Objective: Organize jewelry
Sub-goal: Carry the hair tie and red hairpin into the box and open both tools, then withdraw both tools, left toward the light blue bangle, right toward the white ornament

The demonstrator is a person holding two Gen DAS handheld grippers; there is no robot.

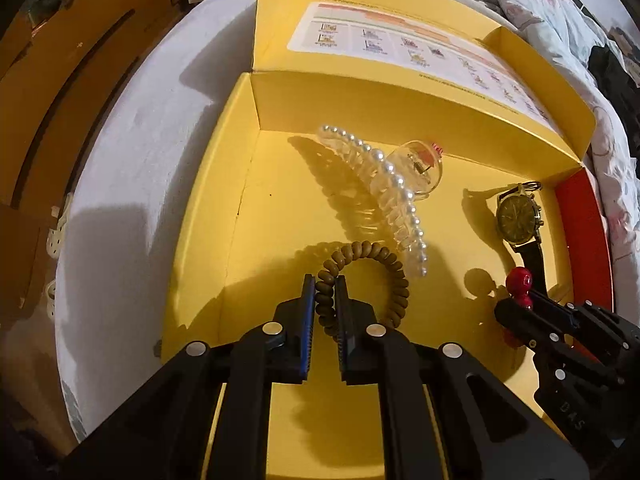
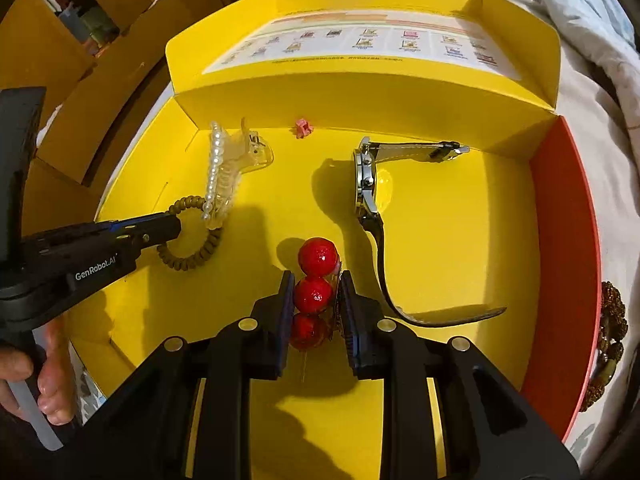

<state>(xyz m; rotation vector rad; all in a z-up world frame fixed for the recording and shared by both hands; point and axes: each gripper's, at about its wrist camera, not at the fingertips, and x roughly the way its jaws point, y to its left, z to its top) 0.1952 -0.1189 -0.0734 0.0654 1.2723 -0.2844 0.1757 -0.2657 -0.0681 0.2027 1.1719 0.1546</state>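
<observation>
My left gripper [image 1: 324, 280] has its fingers clenched on the olive spiral hair tie [image 1: 362, 280] inside the yellow box [image 1: 224, 208], touching the pearl claw clip [image 1: 384, 196]. My right gripper [image 2: 314, 280] grips the red bead ornament [image 2: 314, 284] beside the wristwatch [image 2: 366, 184] there.
</observation>
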